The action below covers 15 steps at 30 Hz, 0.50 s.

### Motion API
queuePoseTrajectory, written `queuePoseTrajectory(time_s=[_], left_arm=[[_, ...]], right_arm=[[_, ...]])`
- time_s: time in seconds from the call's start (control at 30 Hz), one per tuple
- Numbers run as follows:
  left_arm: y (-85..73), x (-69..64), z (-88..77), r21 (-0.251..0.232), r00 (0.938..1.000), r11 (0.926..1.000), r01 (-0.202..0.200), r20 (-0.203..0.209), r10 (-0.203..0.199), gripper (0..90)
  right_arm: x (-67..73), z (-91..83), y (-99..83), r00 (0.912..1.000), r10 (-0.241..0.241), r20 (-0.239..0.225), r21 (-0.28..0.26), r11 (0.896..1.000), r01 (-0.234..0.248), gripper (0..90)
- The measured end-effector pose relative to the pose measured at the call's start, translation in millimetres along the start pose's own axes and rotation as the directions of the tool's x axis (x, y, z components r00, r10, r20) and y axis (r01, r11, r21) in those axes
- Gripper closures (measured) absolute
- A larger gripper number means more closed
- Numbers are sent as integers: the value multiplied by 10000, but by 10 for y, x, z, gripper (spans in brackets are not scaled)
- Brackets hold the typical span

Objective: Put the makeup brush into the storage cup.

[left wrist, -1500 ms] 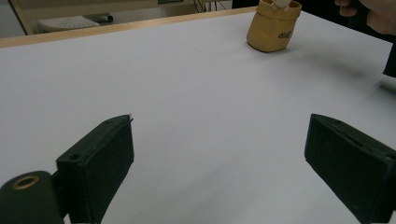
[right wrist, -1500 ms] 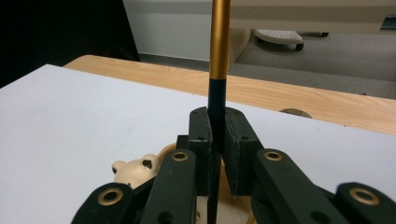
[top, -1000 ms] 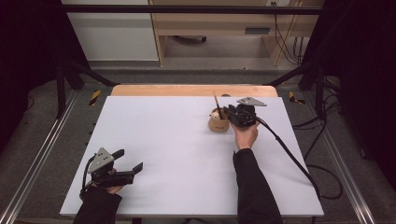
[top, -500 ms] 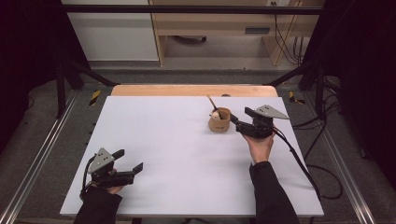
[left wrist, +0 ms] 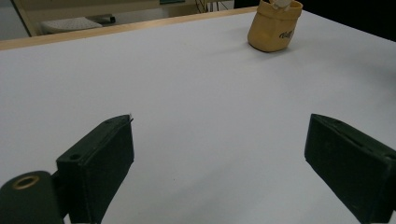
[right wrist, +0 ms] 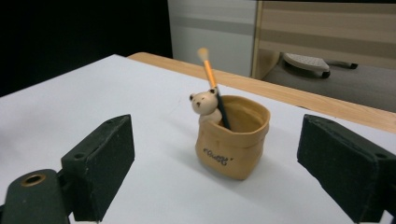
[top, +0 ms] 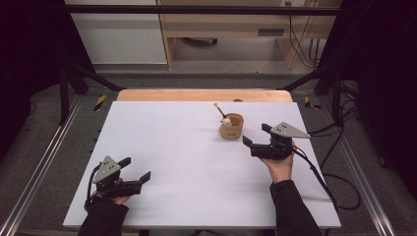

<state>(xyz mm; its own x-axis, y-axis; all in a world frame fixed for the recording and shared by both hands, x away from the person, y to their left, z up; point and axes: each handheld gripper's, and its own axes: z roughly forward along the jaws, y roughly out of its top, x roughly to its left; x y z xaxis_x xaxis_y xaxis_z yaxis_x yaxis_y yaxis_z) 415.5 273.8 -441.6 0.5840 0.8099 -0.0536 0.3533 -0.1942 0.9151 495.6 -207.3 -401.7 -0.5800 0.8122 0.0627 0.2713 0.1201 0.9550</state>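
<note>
Pot [top: 231,126] first: the small tan holder, shaped like a crumpled sack, stands upright on the white table [top: 172,147], right of the middle and toward the far edge. A brush [top: 220,110] leans in it, bristle end up and tilted toward the far left in the high view.

Your right gripper view gives you what the high view cannot: a little cream bear figure [right wrist: 204,103] peeks over the rim of the pot [right wrist: 232,138], the brush [right wrist: 212,81] has an orange shaft with a dark lower part and a pale tuft, and there is small dark lettering on the pot's front. That writing is too small and curled to read. Your left gripper view catches the pot [left wrist: 274,26] from afar at its top edge, with the same lettering on its side, again unreadable.

Your right gripper [top: 256,135] sits just to the right of the pot, pointing at it but clear of it. Its jaws have just been opening and now stand wide apart with nothing between them; the pot is beyond the tips, not touched.

Your left gripper [top: 135,169] rests near the near-left corner of the table, well apart from the pot. Its jaws are spread wide too, with bare white tabletop between them.

Beyond the table's wooden far edge [top: 204,95], the high view shows a light wooden cabinet [top: 231,29] and cables on the floor at the right.
</note>
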Motion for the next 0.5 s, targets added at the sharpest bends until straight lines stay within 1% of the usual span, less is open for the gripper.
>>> queuePoseTrajectory(time_s=[0.07,0.13,0.23,0.33,0.5], left_arm=[[3,-1,-4,-7,10000,10000,-17,-4,17,77],[5,-1,-7,-14,10000,10000,-24,-16,24,78],[6,-3,-8,-62,10000,10000,27,-34,-27,77],[7,-3,-10,-67,10000,10000,38,-45,-39,77],[10,-7,-15,-85,10000,10000,27,-55,-28,77]], right_arm=[[32,-39,-21,9998,-176,-122,-20,9998,176,108],[58,-86,-49,9996,-217,-183,-60,9997,216,91],[66,-166,-105,9995,-314,-100,-100,9995,313,65],[74,-239,-144,9990,-448,-32,-158,9989,448,59],[69,-353,-202,9993,-378,-50,-290,9989,377,40]])
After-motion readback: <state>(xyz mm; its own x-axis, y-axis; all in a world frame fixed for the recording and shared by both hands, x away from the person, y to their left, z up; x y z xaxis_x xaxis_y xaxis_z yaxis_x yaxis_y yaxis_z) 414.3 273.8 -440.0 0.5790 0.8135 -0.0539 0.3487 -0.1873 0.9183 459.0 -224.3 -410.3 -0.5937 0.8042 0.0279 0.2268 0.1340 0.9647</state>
